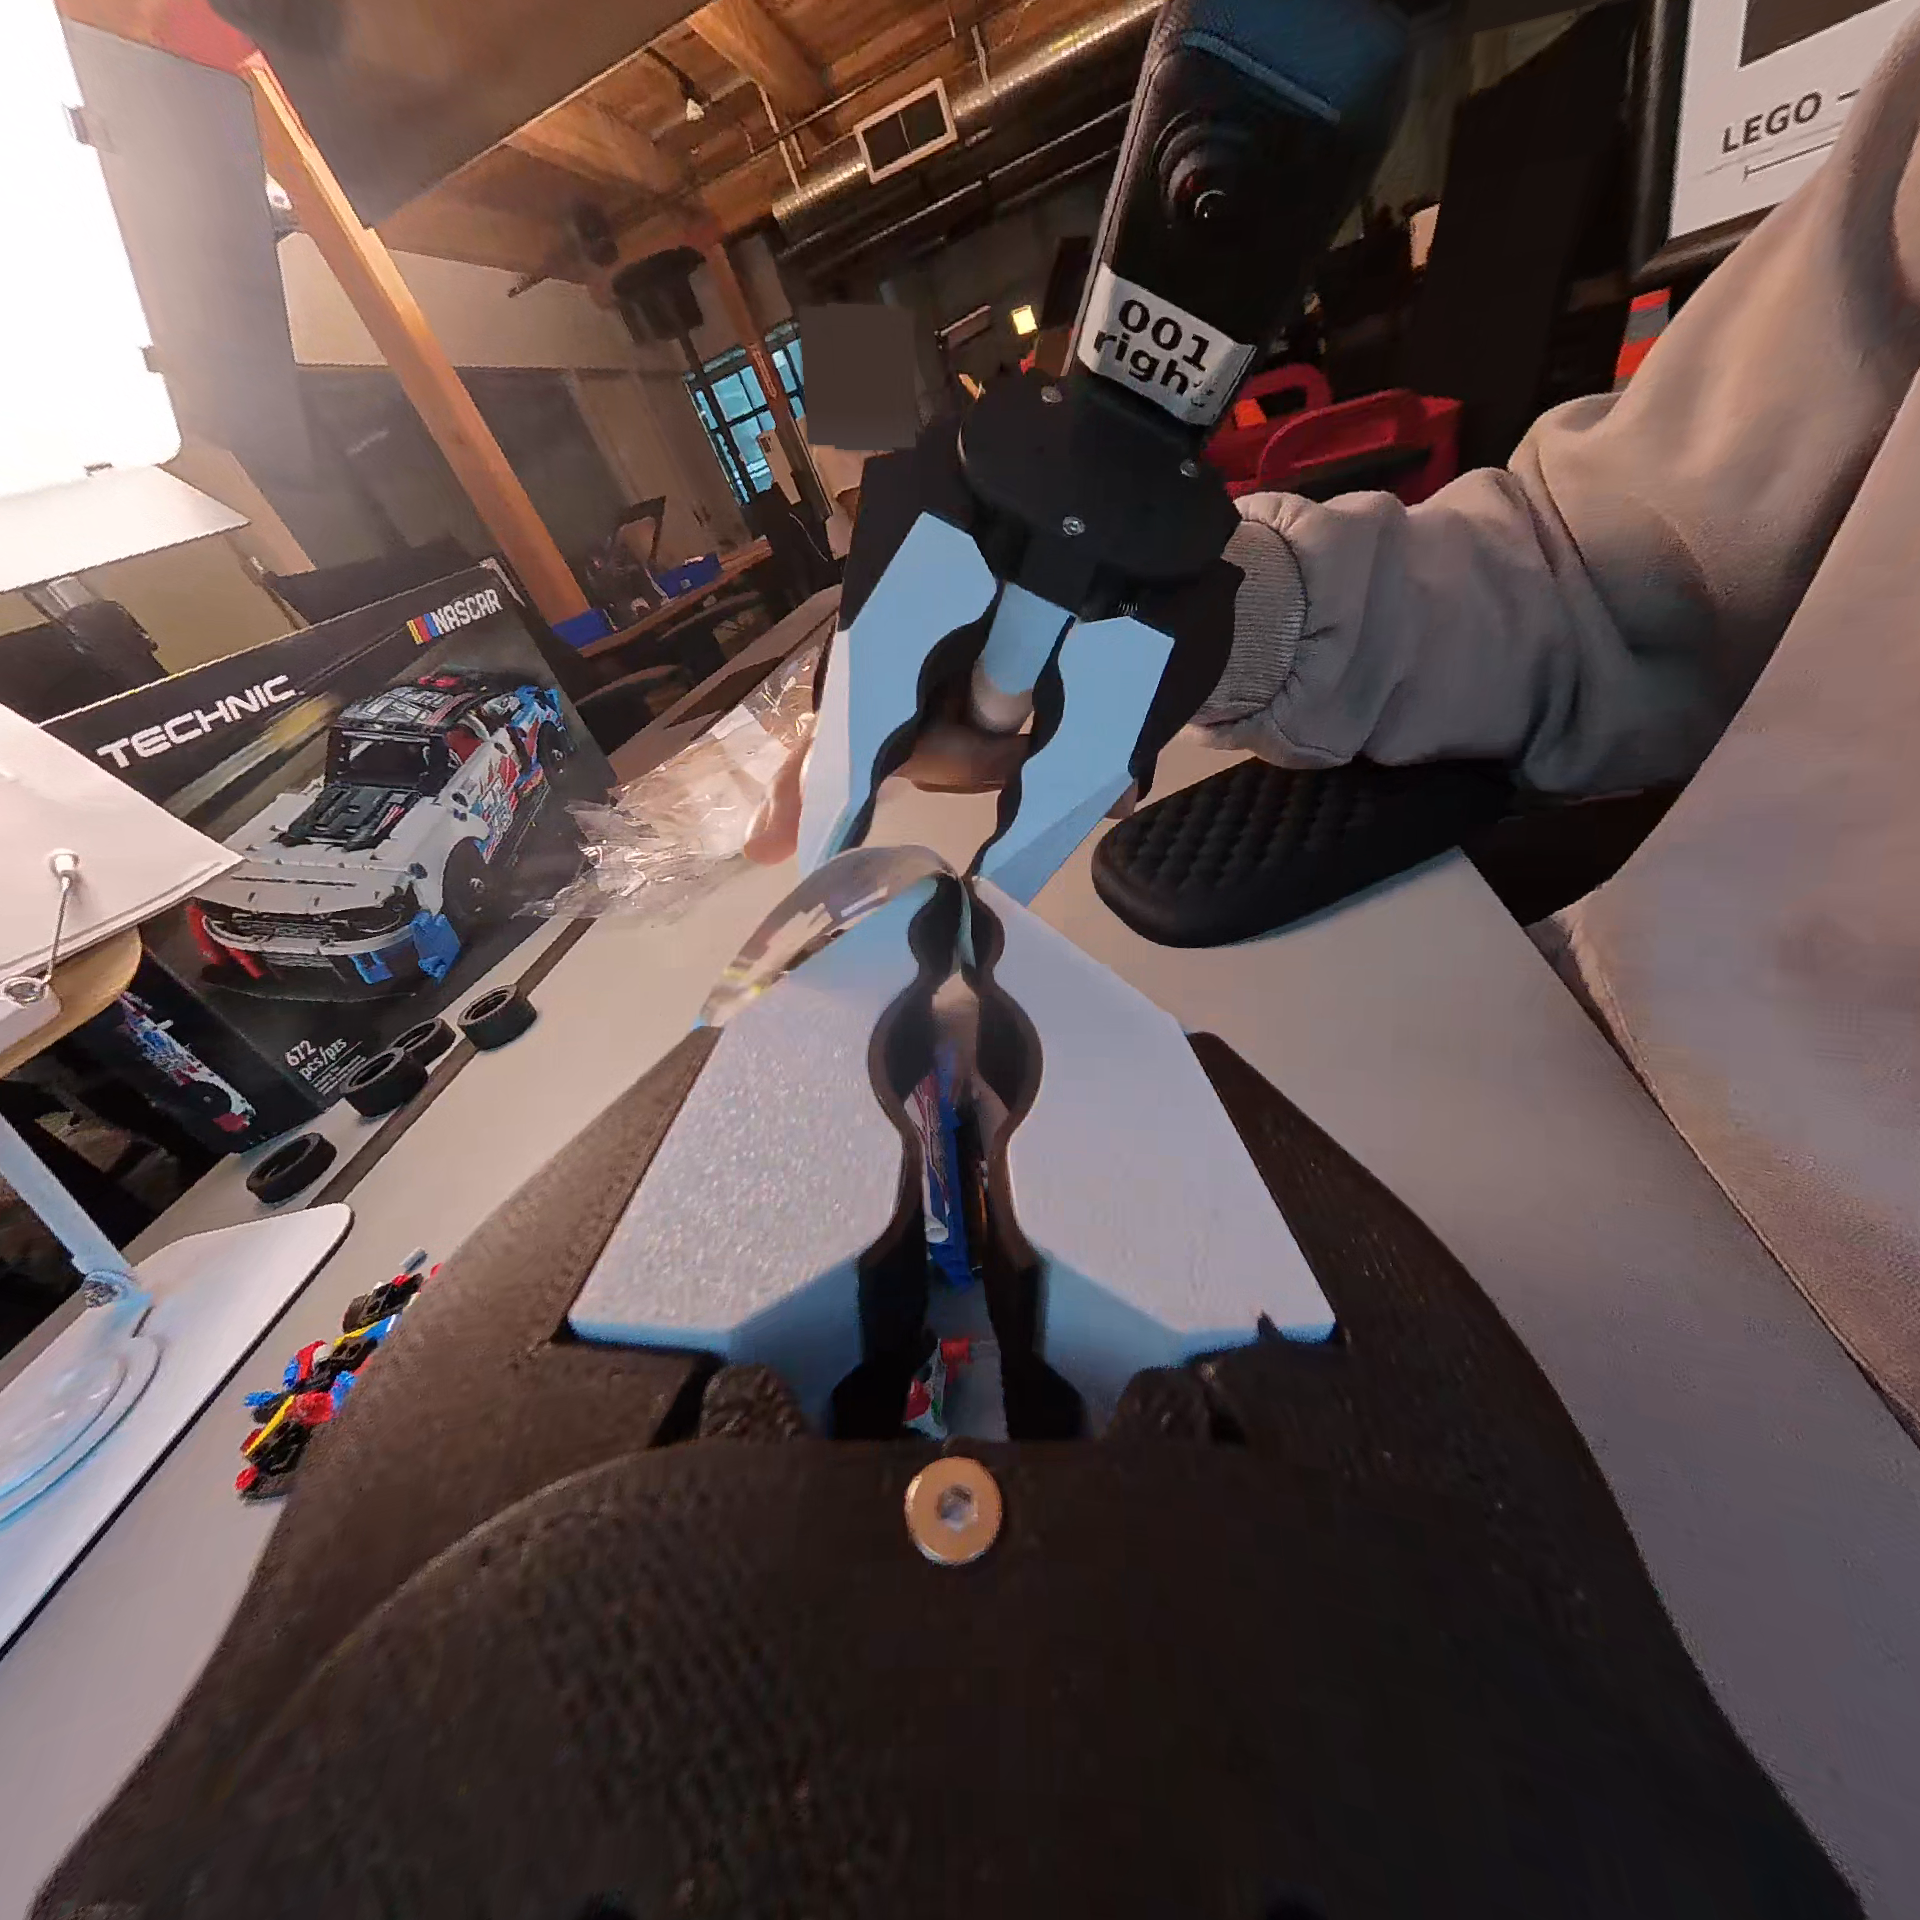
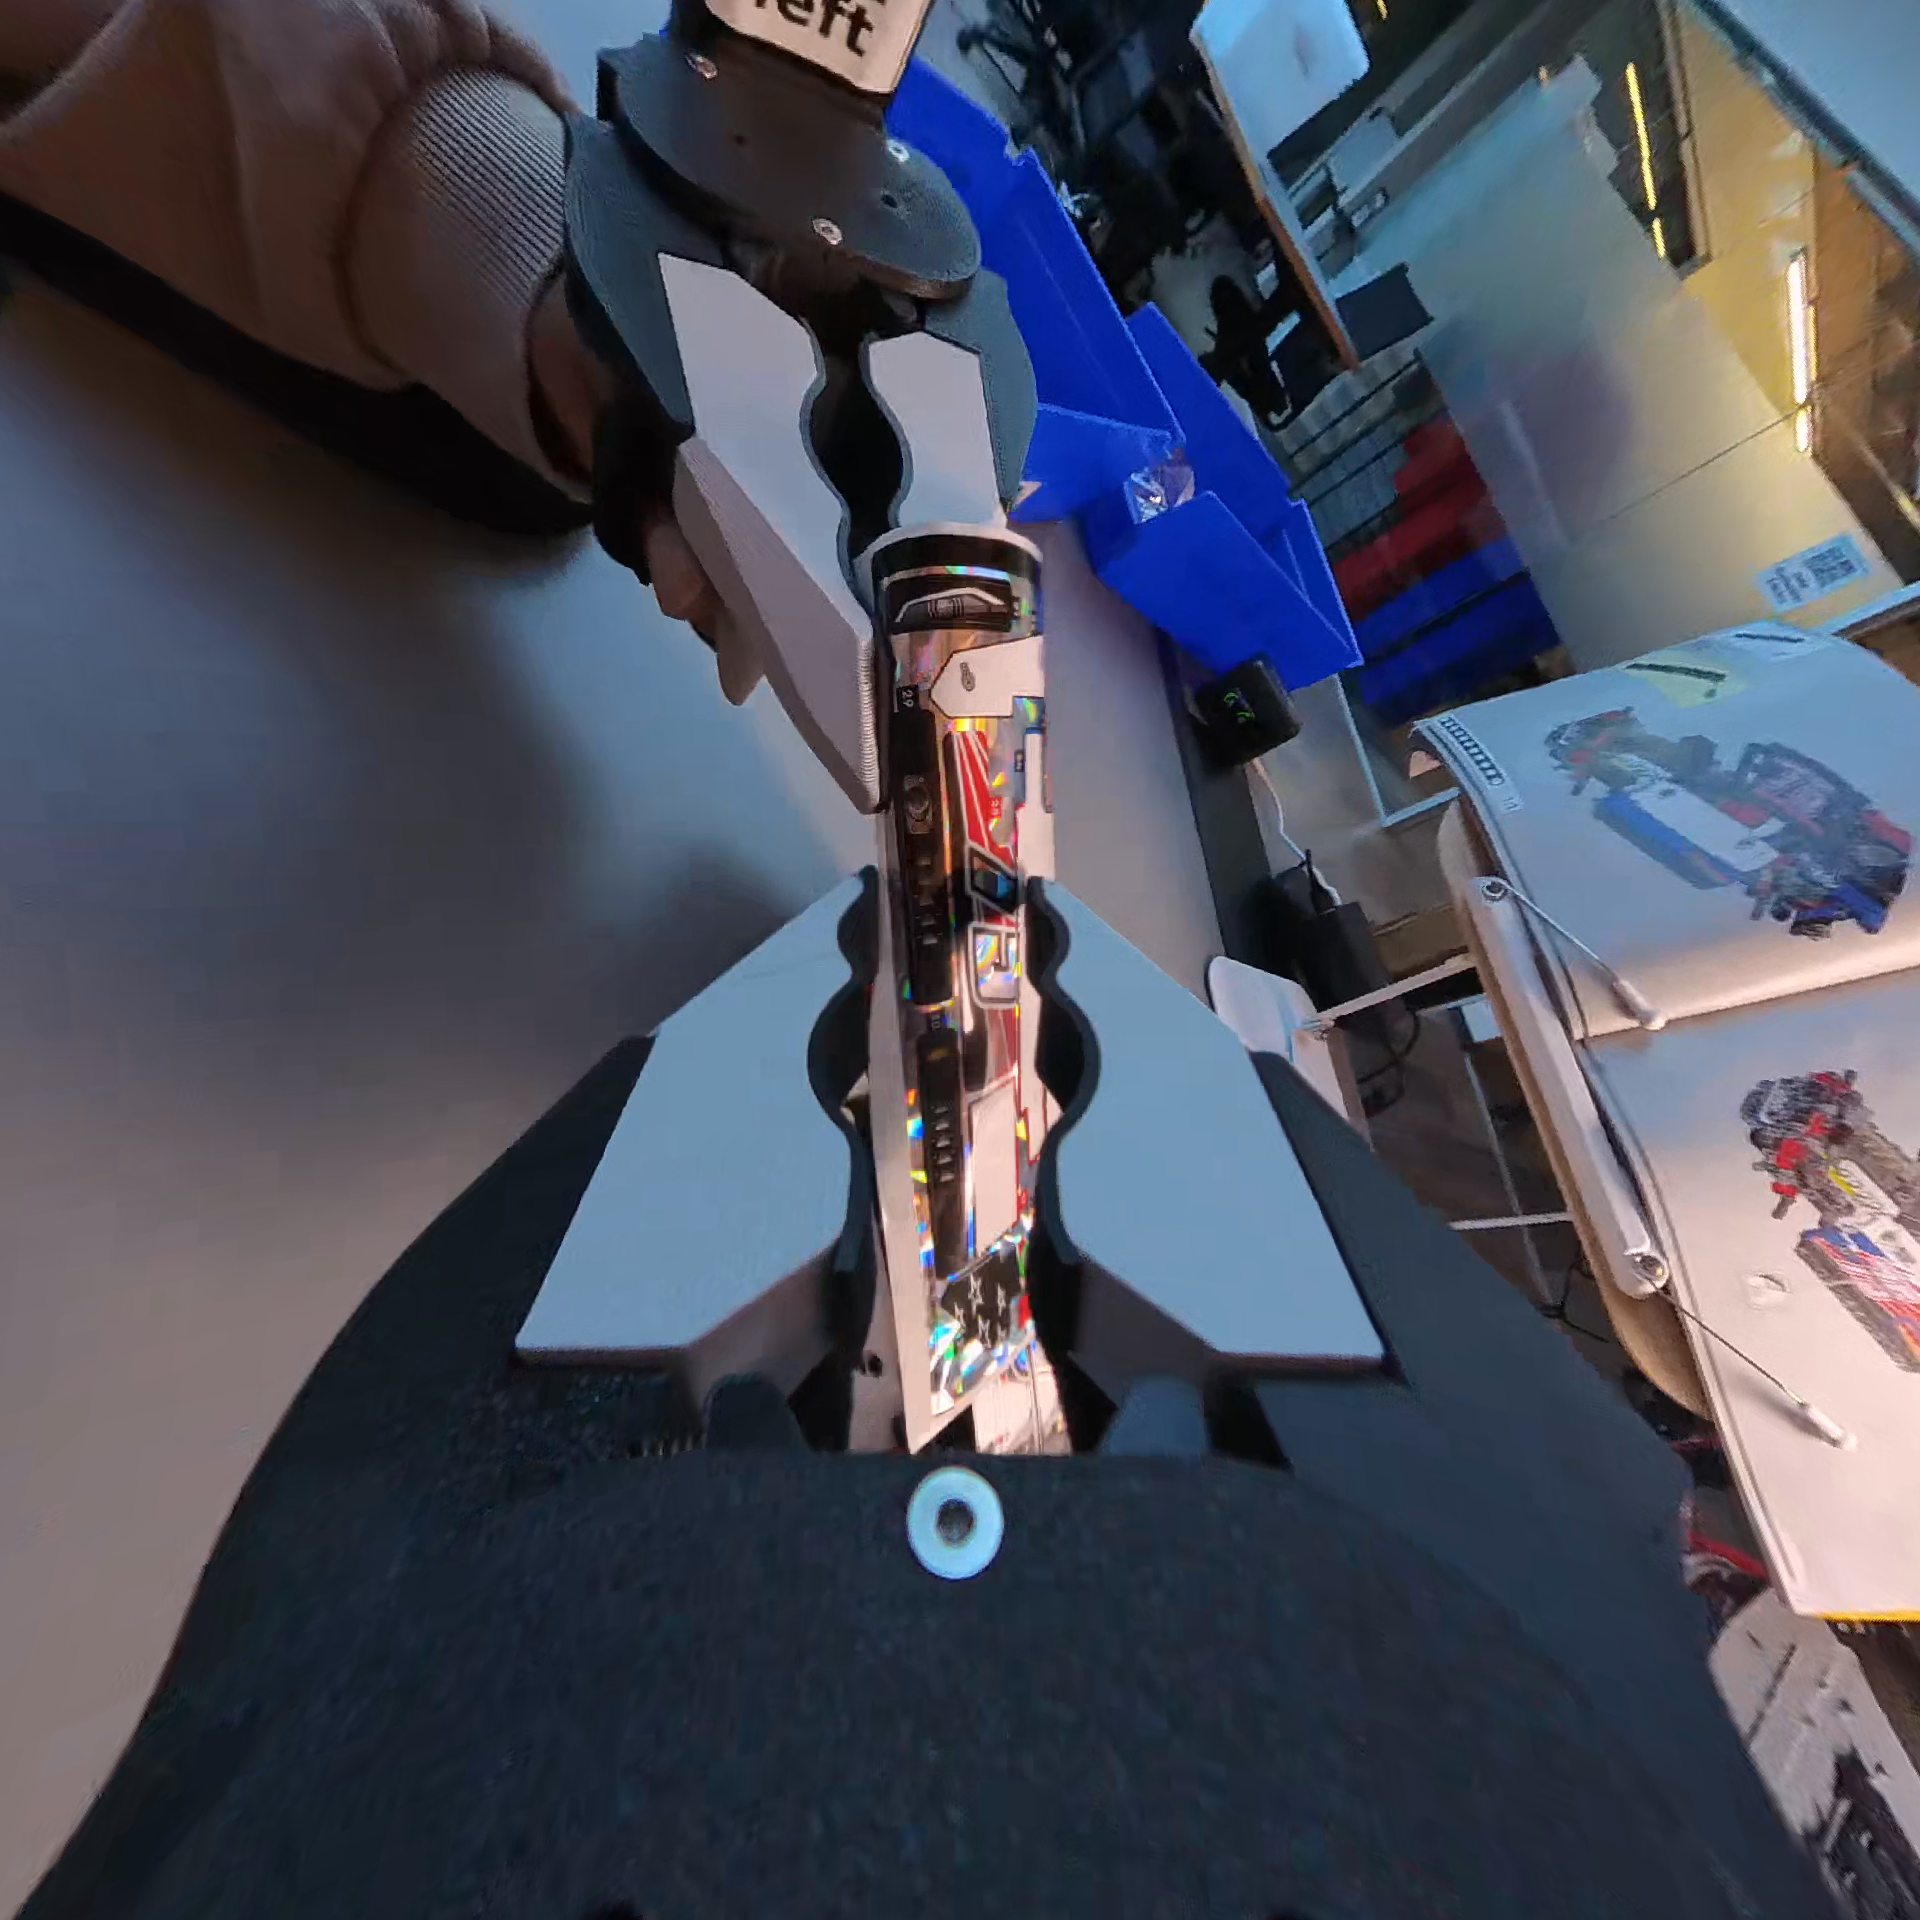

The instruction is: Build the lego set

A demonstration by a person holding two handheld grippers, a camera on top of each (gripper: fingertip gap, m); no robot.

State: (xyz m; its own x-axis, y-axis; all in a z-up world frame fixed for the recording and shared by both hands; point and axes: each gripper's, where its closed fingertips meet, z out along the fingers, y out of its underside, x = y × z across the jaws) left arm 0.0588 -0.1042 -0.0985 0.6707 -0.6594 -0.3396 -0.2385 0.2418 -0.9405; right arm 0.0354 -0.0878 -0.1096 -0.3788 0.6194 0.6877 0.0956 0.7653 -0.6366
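Note:
A shiny holographic sticker sheet [image 2: 966, 935] with red, black and white decals is held in the air between both grippers, above the grey table [image 2: 260, 831]. My right gripper [image 2: 951, 894] has its fingers closed against the sheet, which bows between them. My left gripper [image 2: 914, 665] clamps the sheet's far end. In the left wrist view my left gripper [image 1: 961, 899] is shut, with the sheet [image 1: 940, 1143] edge-on between its fingers. The right gripper [image 1: 977, 862] meets it tip to tip.
The set's box [image 1: 312, 831] stands at the left with several black tyres [image 1: 499, 1013] and loose coloured pieces [image 1: 312, 1392] in front. The open instruction booklet [image 2: 1714, 831] rests on a stand. Blue bins [image 2: 1195, 468] and a crumpled clear bag [image 1: 686, 810] lie beyond.

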